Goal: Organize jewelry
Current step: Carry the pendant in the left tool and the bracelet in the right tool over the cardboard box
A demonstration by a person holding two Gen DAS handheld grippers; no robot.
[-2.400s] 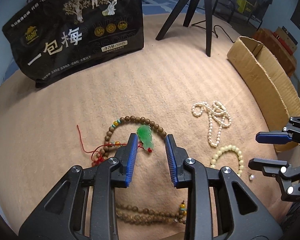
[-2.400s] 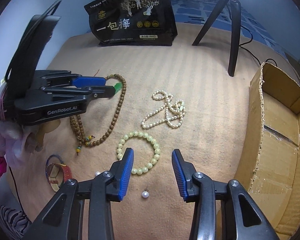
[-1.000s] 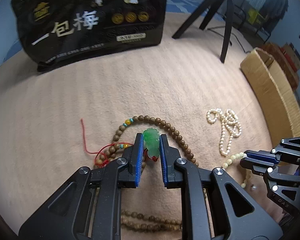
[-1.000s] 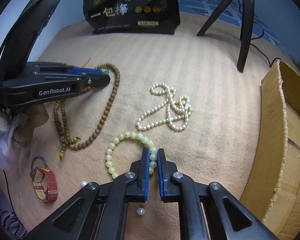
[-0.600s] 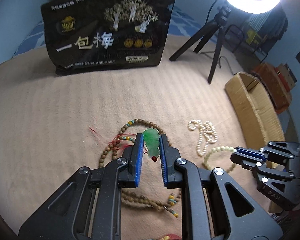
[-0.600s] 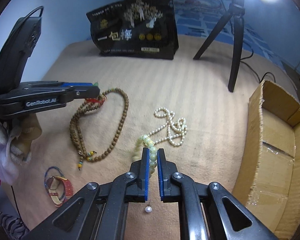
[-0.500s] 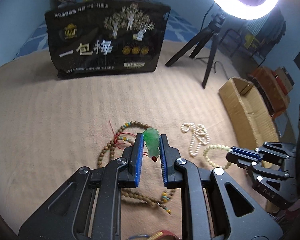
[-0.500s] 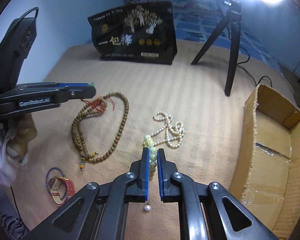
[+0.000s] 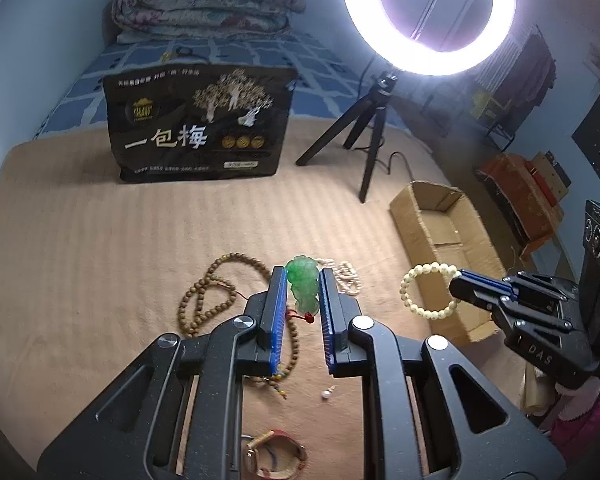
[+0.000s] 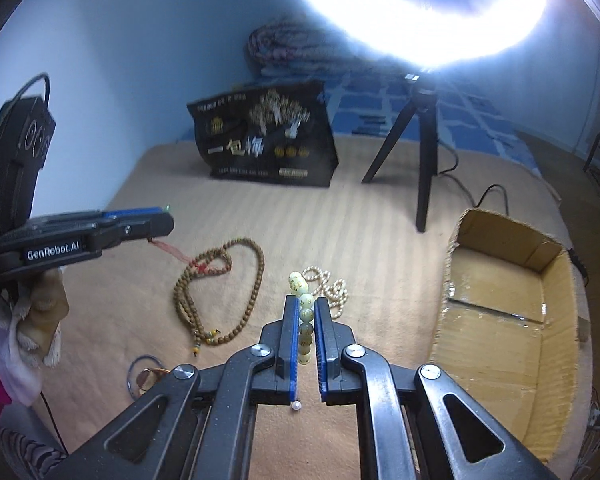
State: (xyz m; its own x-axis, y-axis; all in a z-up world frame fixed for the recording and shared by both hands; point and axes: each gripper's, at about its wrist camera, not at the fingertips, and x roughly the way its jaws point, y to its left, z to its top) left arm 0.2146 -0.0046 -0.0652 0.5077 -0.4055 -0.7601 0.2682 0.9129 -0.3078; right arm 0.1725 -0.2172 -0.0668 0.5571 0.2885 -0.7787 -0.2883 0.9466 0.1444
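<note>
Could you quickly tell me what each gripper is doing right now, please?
Left gripper: shut on the green pendant.
Right gripper: shut on the pale bead bracelet.

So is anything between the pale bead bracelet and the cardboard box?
Nothing visible. The right gripper holds the bracelet in the air beside the box, whose top is open. The pearl necklace lies on the blanket below.

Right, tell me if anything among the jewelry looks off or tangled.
The green jade pendant in the left tool trails a red cord still snagged in the brown bead necklace on the blanket. A loose pearl earring lies stray. Otherwise nothing stands out.
</note>
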